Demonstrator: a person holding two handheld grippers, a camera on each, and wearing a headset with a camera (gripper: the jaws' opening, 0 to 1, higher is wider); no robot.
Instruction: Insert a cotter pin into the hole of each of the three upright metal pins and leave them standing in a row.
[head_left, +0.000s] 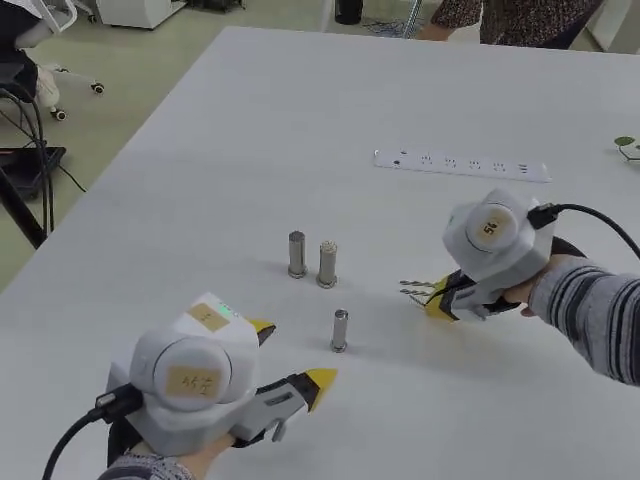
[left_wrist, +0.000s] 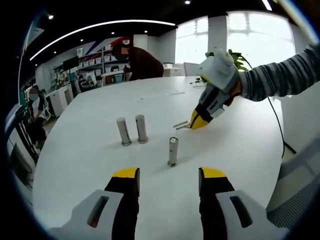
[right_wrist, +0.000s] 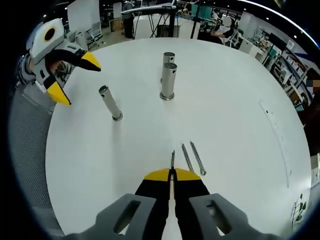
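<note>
A wide white desk (head_left: 250, 120) carries everything. The left gripper (head_left: 292, 352) hangs low over the near part of the desk, its yellow-tipped jaws spread wide with nothing between them. The right gripper (head_left: 437, 300) sits over to the right, tips down at the desk surface, a striped sleeve behind it. In the right gripper view its jaws are pressed together, pinching the end of one thin cotter pin (right_wrist: 172, 160) that pokes forward from the tips. A long white power strip (head_left: 462, 165) lies flat farther back, well apart from the work. Three metal pins (head_left: 327, 264) stand upright near the middle of the desk. Two of them are just beside each other as a pair (left_wrist: 132, 130). The third metal pin (head_left: 340, 330) stands alone, nearer the person. In the left gripper view it rises just ahead of the gap between the open jaws. None of the three has anything through it that I can make out. Two loose cotter pins (right_wrist: 193, 158) lie flat side by side on the desk, just beside the pinched one, and all three show at the right gripper's tips in the head view.
</note>
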